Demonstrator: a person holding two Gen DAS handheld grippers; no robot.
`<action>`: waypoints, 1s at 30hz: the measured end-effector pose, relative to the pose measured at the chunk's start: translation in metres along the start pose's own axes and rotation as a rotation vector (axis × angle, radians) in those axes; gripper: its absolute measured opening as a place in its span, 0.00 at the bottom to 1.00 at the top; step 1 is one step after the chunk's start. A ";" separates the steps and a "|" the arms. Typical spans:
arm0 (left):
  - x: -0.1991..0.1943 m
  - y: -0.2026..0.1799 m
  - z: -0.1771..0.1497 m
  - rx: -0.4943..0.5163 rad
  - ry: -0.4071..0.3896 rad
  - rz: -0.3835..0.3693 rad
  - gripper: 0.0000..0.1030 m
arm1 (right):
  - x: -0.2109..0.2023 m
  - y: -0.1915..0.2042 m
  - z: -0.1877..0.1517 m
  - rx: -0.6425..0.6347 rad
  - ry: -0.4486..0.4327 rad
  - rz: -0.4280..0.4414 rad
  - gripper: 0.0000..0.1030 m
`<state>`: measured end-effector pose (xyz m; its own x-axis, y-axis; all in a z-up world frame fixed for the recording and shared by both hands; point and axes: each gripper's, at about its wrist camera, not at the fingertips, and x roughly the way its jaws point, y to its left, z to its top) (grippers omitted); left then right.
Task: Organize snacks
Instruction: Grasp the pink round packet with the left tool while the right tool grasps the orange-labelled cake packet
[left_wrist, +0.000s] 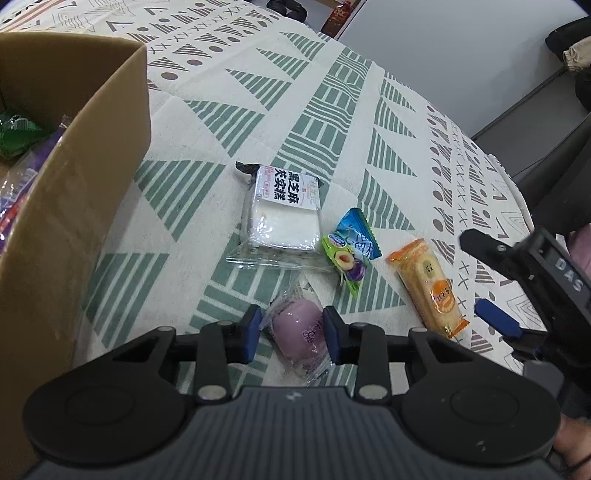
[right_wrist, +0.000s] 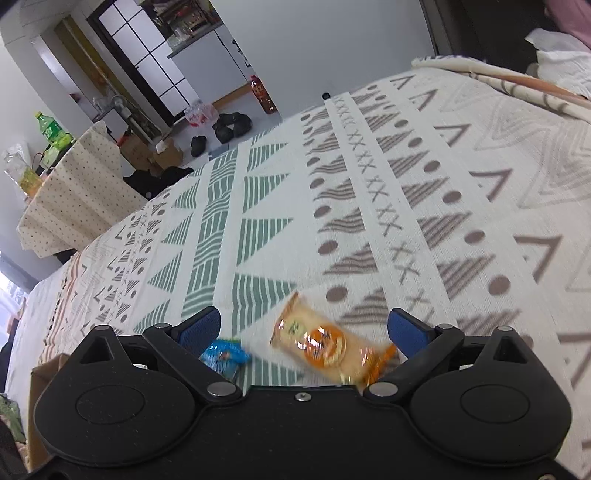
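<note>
A purple bun snack (left_wrist: 299, 332) in a clear wrapper lies on the patterned cloth (left_wrist: 207, 122). My left gripper (left_wrist: 291, 334) is shut on it, its blue pads touching the wrapper on both sides. Beyond it lie a white cake packet (left_wrist: 280, 210), a blue-green plum candy (left_wrist: 347, 251) and an orange cracker packet (left_wrist: 428, 284). My right gripper (left_wrist: 487, 280) stands open beside the cracker packet. In the right wrist view the right gripper (right_wrist: 303, 330) straddles the cracker packet (right_wrist: 325, 343) with wide gaps on both sides, and the blue candy (right_wrist: 225, 356) lies by its left finger.
A brown cardboard box (left_wrist: 74, 184) stands at the left, holding green and purple packets. The table edge (left_wrist: 517, 192) curves away at the right, with grey floor beyond. A second table with a dotted cloth (right_wrist: 77, 192) stands far left.
</note>
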<state>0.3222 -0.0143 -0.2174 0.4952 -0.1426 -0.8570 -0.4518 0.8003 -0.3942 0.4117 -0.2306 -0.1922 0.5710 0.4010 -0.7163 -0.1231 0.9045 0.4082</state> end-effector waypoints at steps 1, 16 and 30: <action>0.000 0.000 0.001 0.001 0.000 0.000 0.32 | 0.003 -0.001 0.001 -0.002 -0.002 0.004 0.95; -0.031 0.005 -0.002 0.002 -0.045 -0.007 0.18 | 0.026 0.015 -0.026 -0.168 0.180 -0.101 0.33; -0.092 0.010 -0.005 -0.003 -0.160 -0.019 0.08 | -0.027 0.040 -0.018 -0.130 0.092 0.059 0.33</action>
<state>0.2684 0.0040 -0.1438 0.6155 -0.0629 -0.7857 -0.4431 0.7968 -0.4109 0.3765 -0.2030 -0.1672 0.4839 0.4603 -0.7442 -0.2621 0.8877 0.3786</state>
